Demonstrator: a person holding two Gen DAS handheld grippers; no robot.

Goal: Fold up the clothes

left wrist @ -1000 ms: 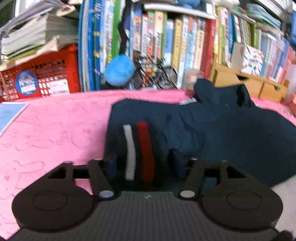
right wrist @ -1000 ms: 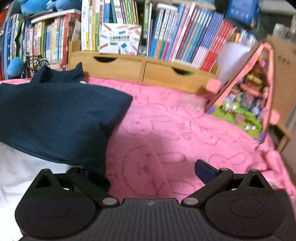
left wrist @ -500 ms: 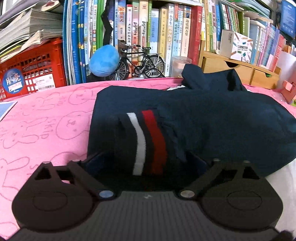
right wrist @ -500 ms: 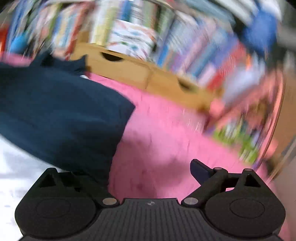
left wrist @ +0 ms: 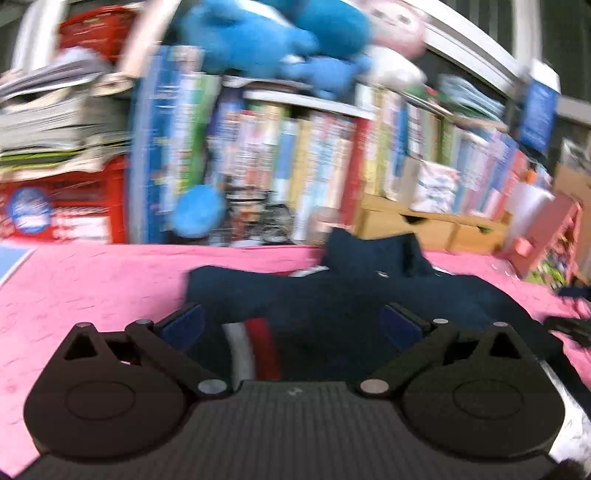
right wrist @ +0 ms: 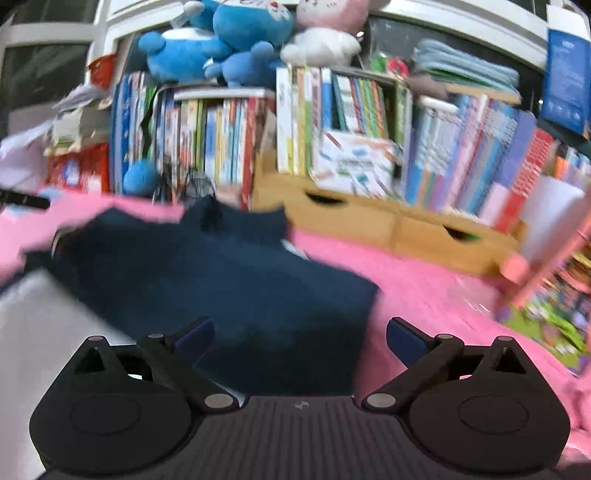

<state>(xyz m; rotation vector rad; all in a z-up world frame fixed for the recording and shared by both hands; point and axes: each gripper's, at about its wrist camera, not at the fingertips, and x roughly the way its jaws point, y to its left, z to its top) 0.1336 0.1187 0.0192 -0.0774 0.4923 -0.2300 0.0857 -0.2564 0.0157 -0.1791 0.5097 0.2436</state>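
Your left tool (left wrist: pixel 291 321) stood spread, gripping nothing; your right tool (right wrist: pixel 300 334) was opening, empty. The navy garment (left wrist: pixel 369 295) lay straight ahead, stretched crosswise, its striped cuff (left wrist: pixel 251 347) nearest the left tool.

Blurred throughout. Left tongs (left wrist: pixel 291 325) at the lower middle of the frame, jaws spread wide and gripping nothing. Between and beyond them, a navy garment (left wrist: pixel 351 295) lying on a pink cover (left wrist: pixel 92 284), its white and red stripes (left wrist: pixel 251 350) near centre bottom. Across the top half, packed books (left wrist: pixel 314 166), blue plush toys (left wrist: pixel 280 33), a red crate (left wrist: pixel 62 210) at left.
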